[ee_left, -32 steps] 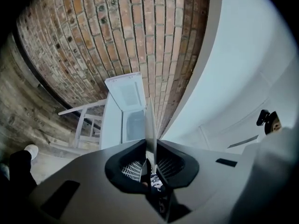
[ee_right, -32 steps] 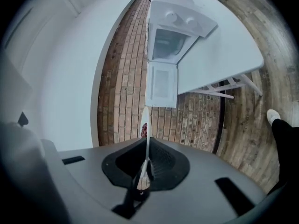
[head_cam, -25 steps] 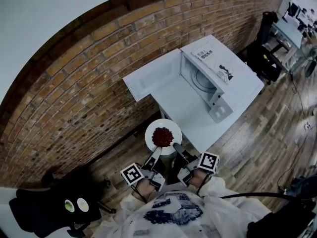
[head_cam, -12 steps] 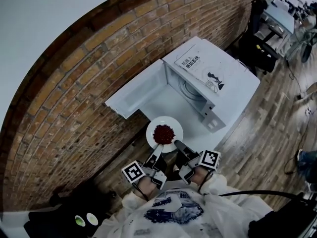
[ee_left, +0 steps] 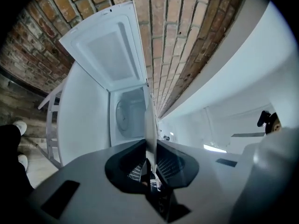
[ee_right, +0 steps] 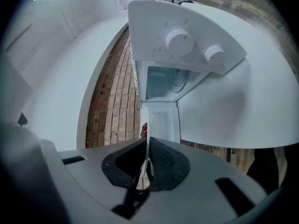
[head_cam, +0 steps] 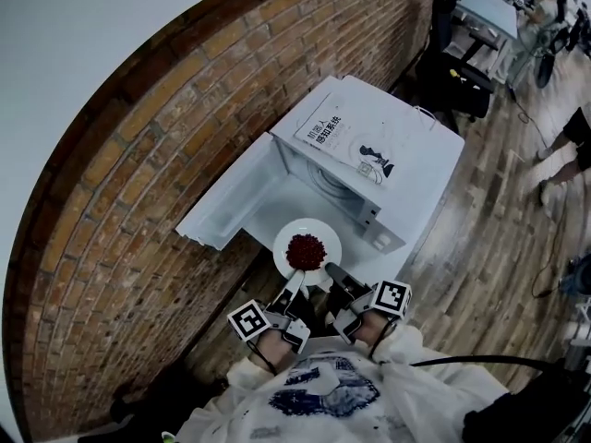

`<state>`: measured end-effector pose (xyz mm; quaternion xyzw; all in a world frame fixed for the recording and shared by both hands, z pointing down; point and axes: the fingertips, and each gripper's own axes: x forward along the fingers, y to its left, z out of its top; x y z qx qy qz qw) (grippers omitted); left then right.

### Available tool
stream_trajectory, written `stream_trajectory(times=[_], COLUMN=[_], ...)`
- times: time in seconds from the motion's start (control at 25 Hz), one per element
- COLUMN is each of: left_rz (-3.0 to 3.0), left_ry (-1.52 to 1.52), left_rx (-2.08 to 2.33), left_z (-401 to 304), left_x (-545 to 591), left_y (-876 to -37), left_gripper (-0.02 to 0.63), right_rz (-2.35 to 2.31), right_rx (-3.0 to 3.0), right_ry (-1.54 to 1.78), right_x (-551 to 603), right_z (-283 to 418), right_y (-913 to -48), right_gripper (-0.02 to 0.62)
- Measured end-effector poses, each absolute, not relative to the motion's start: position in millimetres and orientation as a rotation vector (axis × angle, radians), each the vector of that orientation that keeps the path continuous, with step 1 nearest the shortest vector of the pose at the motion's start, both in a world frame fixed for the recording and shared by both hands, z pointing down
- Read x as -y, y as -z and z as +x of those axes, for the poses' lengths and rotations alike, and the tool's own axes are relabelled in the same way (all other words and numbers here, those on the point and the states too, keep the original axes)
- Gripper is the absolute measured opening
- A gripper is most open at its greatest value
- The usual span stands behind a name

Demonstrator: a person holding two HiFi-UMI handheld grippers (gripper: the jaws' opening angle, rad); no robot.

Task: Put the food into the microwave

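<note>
A white plate with a heap of red food hangs in front of the white microwave. The microwave door stands swung wide to the left, and the cavity with its round turntable shows. My left gripper is shut on the plate's near left rim, my right gripper on its near right rim. In the left gripper view the plate runs edge-on between the pads of the left gripper, cavity beyond. In the right gripper view the right gripper pinches the plate rim below two knobs.
A printed sheet lies on top of the microwave, which stands on a white table. A brick wall runs behind and to the left. Desks and chairs and a person's legs are at the far right on the wooden floor.
Both grippers have carried the plate closer to the open microwave. In the head view the microwave and its door have slid left and nearer to the plate.
</note>
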<state>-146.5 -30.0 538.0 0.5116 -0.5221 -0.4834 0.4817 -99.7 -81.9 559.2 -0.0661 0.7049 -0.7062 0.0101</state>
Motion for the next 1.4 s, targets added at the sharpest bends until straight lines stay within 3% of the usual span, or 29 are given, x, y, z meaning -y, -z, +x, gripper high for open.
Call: stream_trajectory(times=[1.4], left_rz=[1.432], left_ry=[0.806], left_rx=[0.821], left_z=[-226], left_x=[148], left_y=[-596], left_gripper=[0.055], right_rz=[-0.808], right_rx=[-1.933], right_ry=[1.951], right_x=[167], right_z=[-156], right_y=[-625], right_gripper=[0.026])
